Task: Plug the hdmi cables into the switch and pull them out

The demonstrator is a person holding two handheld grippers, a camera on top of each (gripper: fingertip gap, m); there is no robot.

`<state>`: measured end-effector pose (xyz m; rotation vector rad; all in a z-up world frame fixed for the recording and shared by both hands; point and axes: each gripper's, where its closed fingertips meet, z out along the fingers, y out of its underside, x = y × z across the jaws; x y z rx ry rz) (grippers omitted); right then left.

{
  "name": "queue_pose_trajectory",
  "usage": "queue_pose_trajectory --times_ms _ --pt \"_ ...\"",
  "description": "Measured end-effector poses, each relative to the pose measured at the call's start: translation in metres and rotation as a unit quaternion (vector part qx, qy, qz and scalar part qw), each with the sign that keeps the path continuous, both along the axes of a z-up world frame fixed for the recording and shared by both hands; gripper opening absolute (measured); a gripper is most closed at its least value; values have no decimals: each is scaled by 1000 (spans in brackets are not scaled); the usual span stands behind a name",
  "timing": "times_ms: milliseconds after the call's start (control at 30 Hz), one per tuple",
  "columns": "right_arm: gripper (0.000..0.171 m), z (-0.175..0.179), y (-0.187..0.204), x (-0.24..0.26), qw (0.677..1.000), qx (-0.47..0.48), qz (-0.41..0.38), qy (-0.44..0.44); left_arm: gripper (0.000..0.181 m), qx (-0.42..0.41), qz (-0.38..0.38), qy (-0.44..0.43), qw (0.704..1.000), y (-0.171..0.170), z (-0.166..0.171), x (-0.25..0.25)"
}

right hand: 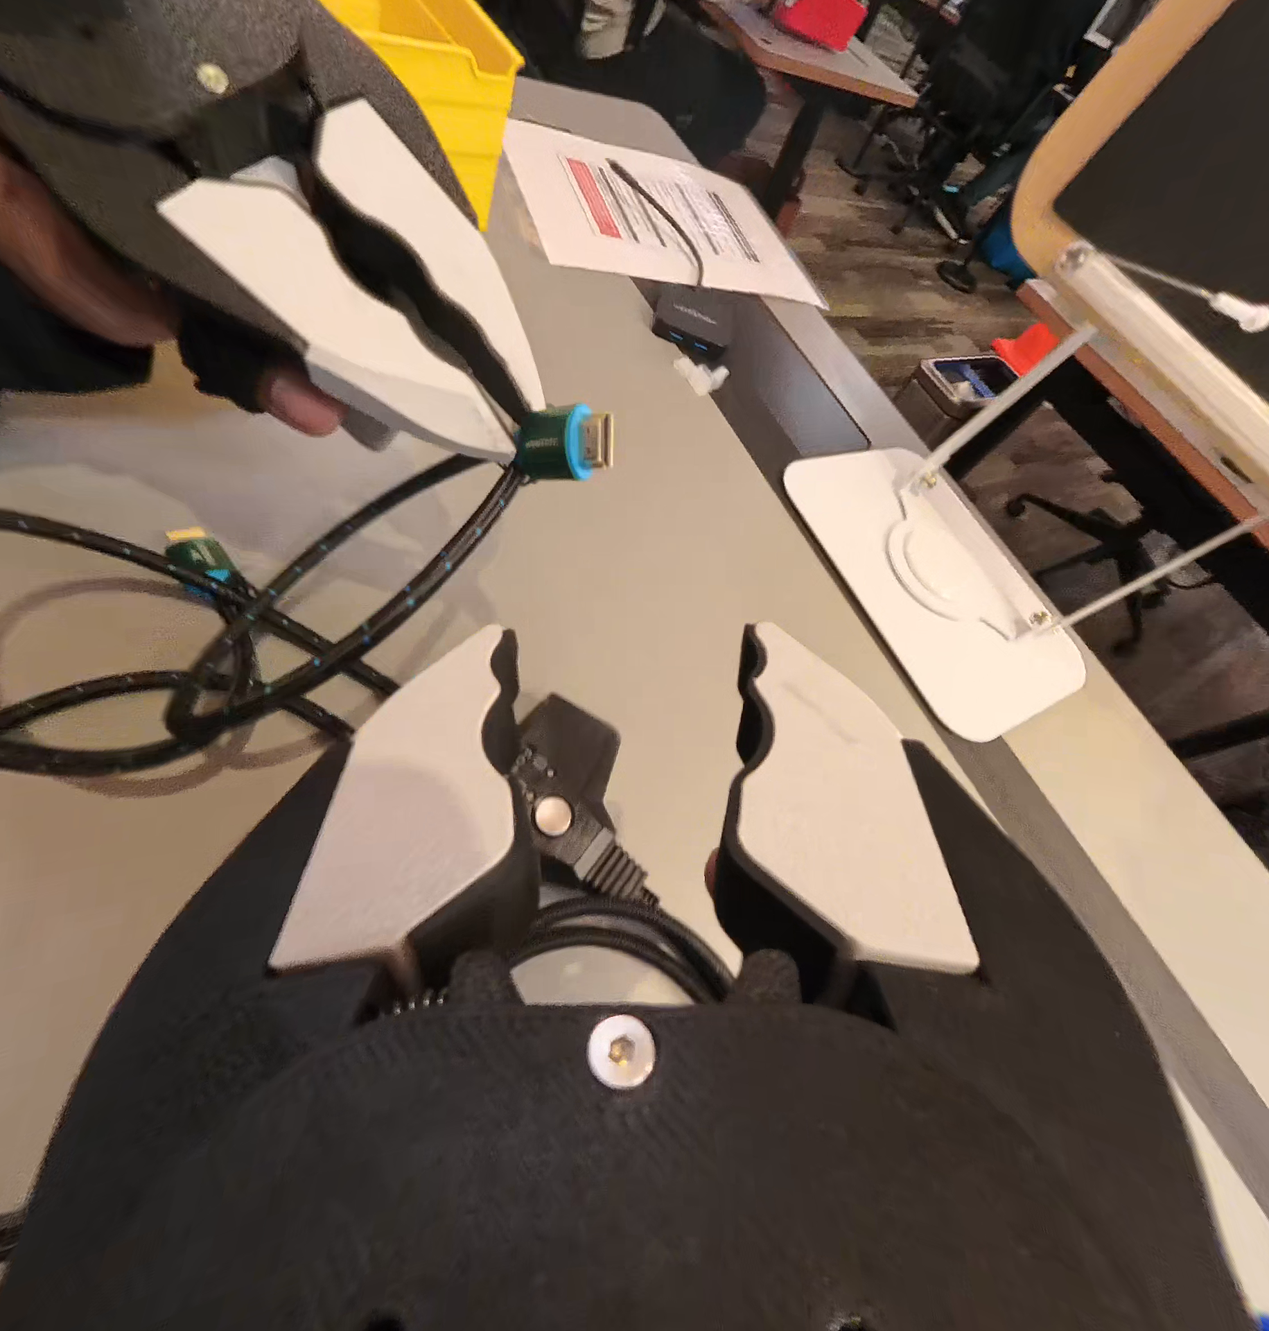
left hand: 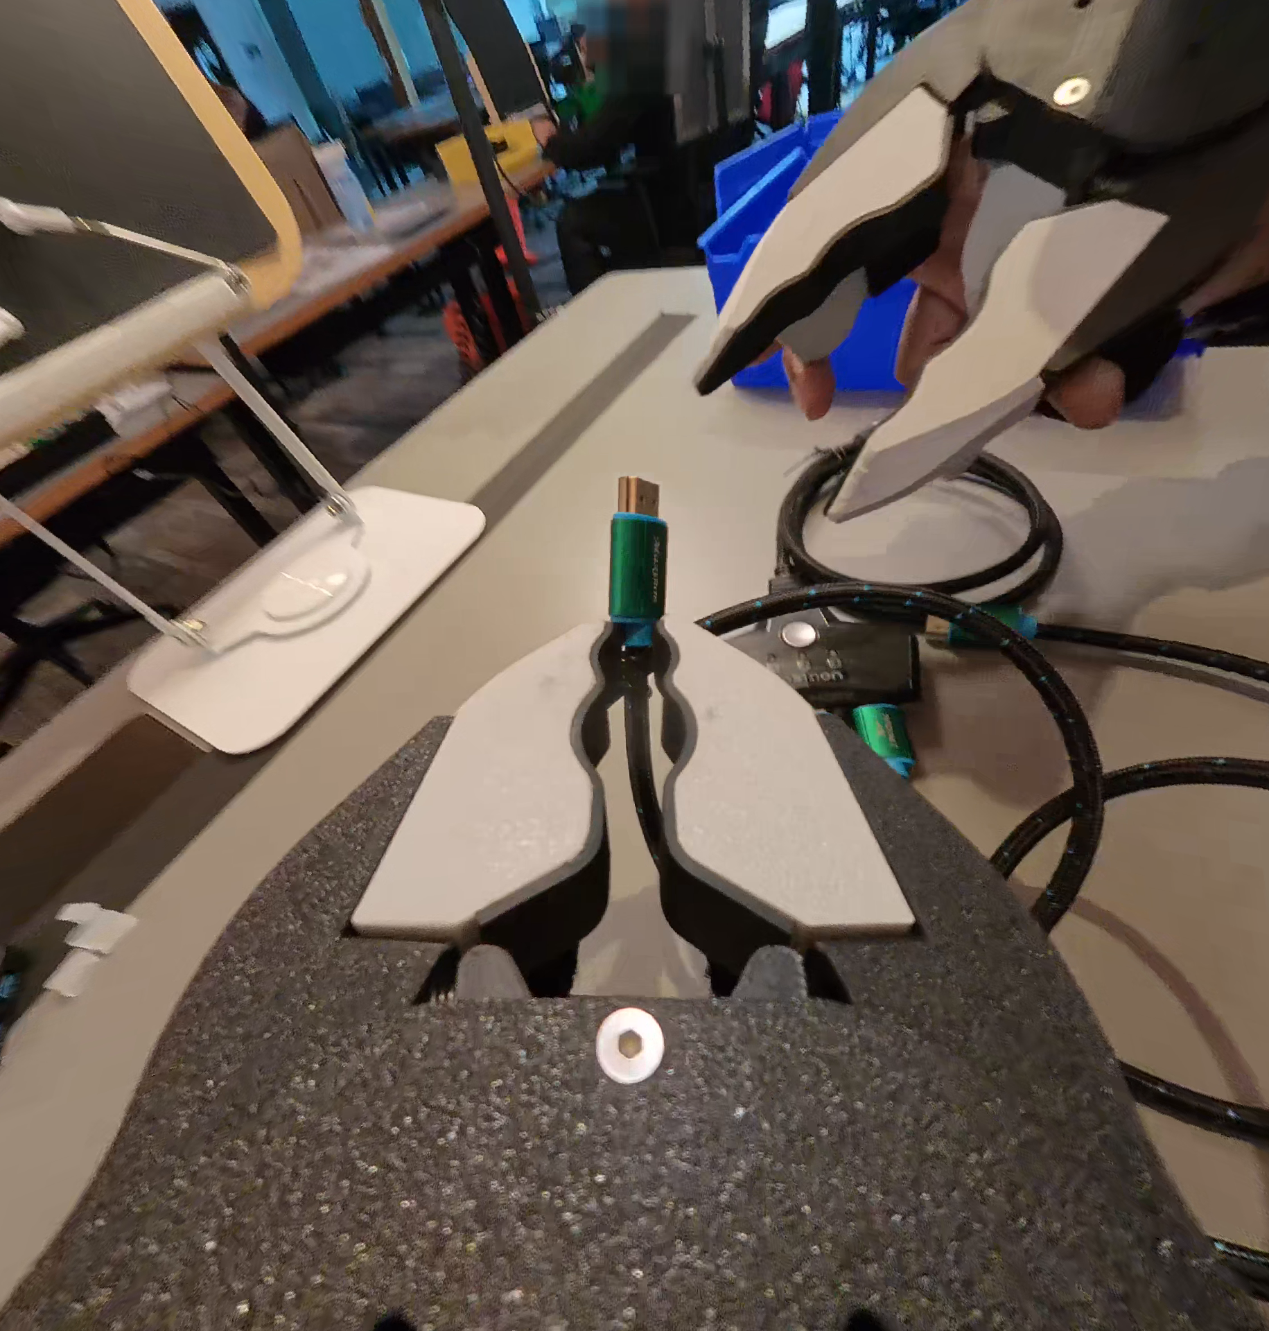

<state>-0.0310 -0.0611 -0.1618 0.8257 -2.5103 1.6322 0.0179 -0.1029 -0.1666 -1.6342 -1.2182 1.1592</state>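
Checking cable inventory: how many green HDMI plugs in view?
3. One plug held in the left gripper; one at the switch; one loose on the table just in front. Others may be hidden.

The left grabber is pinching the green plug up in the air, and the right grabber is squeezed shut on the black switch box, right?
Not quite. The right gripper is open, its fingers spread on either side of the black switch box without squeezing it, as the right wrist view shows. The rest holds: the left gripper is pinching the green plug up in the air.
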Motion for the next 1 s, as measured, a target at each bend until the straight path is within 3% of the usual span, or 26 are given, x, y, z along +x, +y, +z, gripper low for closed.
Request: queue_pose_trajectory --times_ms 233,400,767,1000 --pt "58 35 -27 30 998 -29 51 -27 8 -90 52 97 990 -8 43 9" --pt "58 46 -39 43 994 -91 61 10 8 -200 132 151 959 -26 61 20" --pt "52 34 -37 45 981 -158 77 84 8 -419 126 135 889 -12 27 10" --pt "41 22 -30 50 972 -164 100 136 8 -497 97 136 852 9 27 6"
